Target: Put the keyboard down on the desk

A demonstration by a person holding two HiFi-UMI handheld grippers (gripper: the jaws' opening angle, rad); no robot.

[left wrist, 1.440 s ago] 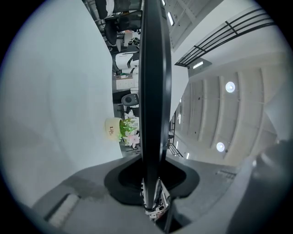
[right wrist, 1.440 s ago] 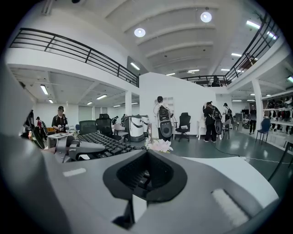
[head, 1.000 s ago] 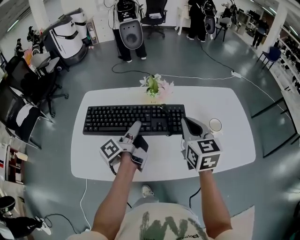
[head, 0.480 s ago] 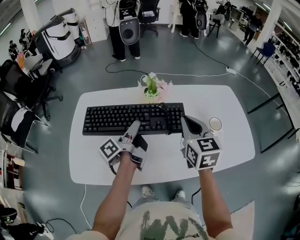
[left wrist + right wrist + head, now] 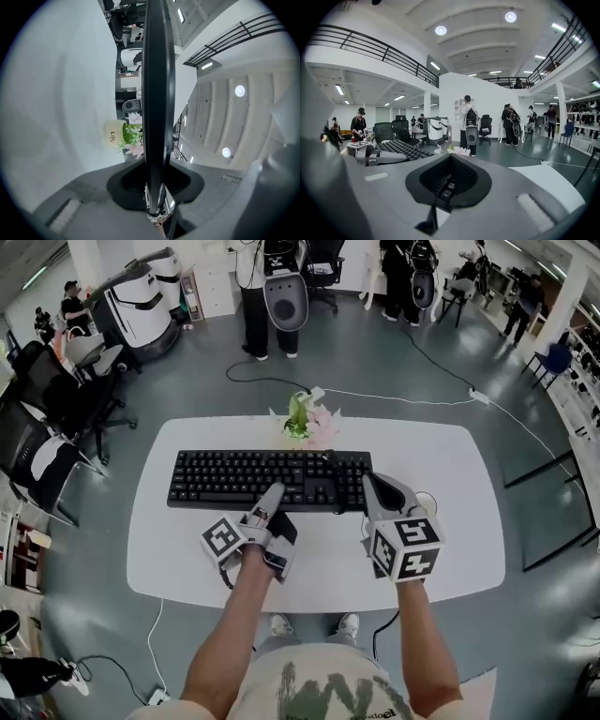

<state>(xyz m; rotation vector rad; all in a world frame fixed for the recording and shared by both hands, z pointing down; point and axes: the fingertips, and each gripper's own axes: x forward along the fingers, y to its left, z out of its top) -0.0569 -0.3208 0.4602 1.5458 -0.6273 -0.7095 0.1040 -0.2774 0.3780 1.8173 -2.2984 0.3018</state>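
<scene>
The black keyboard (image 5: 244, 479) lies lengthwise across the white desk (image 5: 450, 521), and both grippers hold it by its near edge. My left gripper (image 5: 272, 491) is shut on the middle of that edge. In the left gripper view the keyboard (image 5: 157, 93) runs edge-on between the jaws of the left gripper (image 5: 154, 180), with a gap to the white desk top (image 5: 56, 93). My right gripper (image 5: 370, 486) is shut on the right front corner. Keys show inside the jaws of the right gripper (image 5: 447, 178), and the rest of the keyboard (image 5: 401, 149) stretches left.
A pot of pink flowers (image 5: 305, 423) stands just behind the keyboard at the desk's far edge. A white cup (image 5: 429, 498) peeks out right of my right gripper. Office chairs (image 5: 47, 427) stand left of the desk. People (image 5: 281, 296) and a floor cable (image 5: 394, 395) are beyond.
The head view has drifted a little, and the cup is now mostly hidden behind the right gripper. Both grippers and the keyboard keep the same hold and place.
</scene>
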